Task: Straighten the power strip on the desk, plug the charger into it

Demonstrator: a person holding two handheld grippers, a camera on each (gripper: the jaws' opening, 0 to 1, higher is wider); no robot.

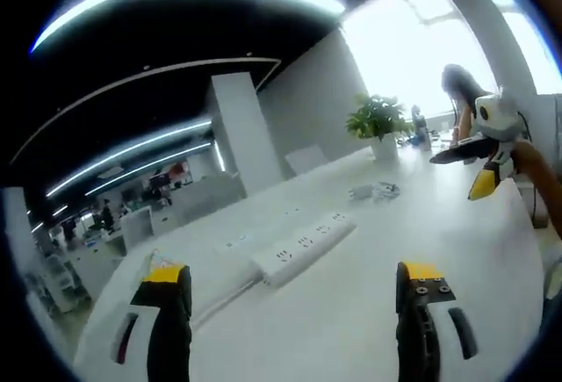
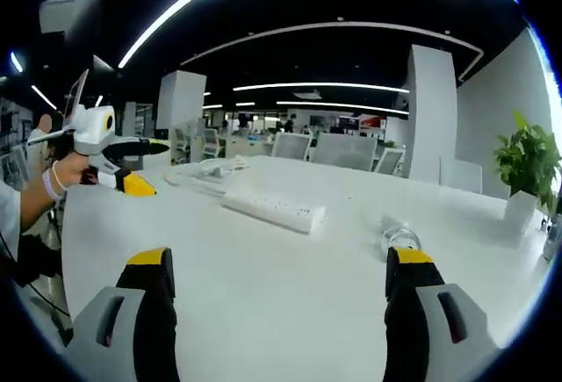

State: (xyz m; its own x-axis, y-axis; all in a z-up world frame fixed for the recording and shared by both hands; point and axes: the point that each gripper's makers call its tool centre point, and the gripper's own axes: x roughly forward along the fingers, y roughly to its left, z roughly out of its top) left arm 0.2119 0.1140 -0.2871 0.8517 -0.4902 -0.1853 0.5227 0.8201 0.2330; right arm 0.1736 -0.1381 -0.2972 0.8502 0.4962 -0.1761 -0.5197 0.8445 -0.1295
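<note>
Strip first: long white plastic power strip (image 1: 303,246) lies skewed mid-desk on white desk (image 1: 457,250), small clear-wrapped charger (image 2: 402,234) just right of it. Left gripper (image 1: 294,290) & right gripper (image 2: 277,272) both spread, empty. We push strip ends w/ each.

- A long white desk (image 2: 290,268) runs through an open office.
- A potted plant (image 1: 379,124) stands at the desk's far end, before a bright window (image 1: 413,44).
- A white pillar (image 1: 242,132) rises behind the desk, left of the plant.
- Curved light strips (image 2: 316,87) cross the dark ceiling.
- Grey chairs (image 2: 329,150) line the desk's far side.
</note>
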